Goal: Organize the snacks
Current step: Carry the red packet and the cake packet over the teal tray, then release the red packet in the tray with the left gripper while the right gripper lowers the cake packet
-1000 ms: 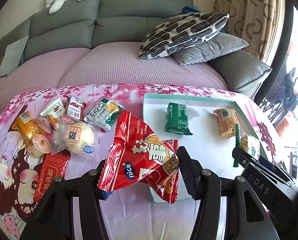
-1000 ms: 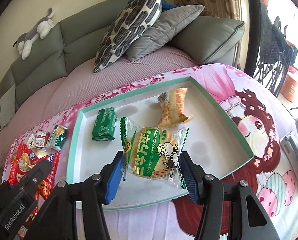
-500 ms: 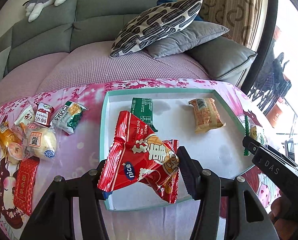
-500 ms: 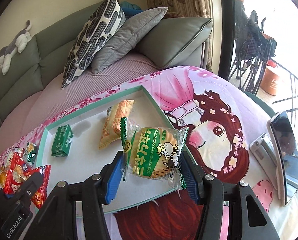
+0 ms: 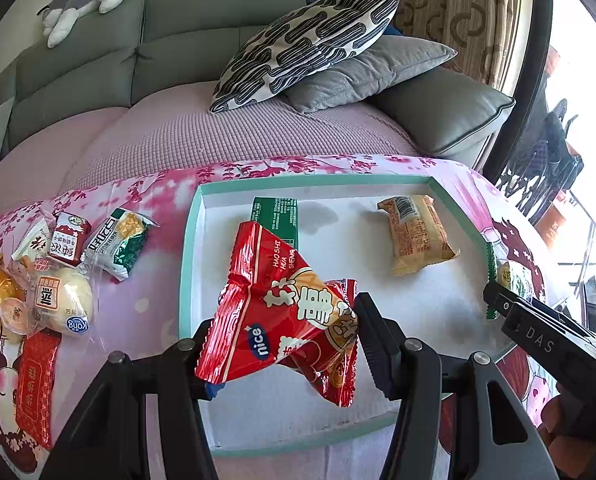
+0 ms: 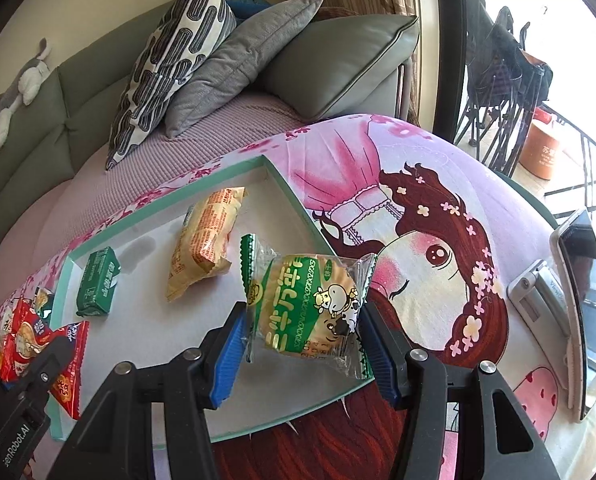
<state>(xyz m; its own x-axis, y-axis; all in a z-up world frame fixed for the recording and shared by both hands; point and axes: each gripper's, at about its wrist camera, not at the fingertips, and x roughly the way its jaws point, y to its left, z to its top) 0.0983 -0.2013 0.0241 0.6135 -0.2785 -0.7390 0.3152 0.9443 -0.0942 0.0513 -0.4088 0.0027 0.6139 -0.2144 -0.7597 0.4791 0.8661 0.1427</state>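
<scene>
Inside tray: 2 snack packets

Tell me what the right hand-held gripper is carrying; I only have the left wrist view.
Observer: The right hand-held gripper is shut on a green cake packet with a cartoon cow on it.
Operator: Where is it relative to the tray?
Observer: In the right wrist view it hangs over the tray's near right corner.
Operator: Anything on the table right of the tray?
Observer: A phone propped on a stand, apart from the tray.
</scene>
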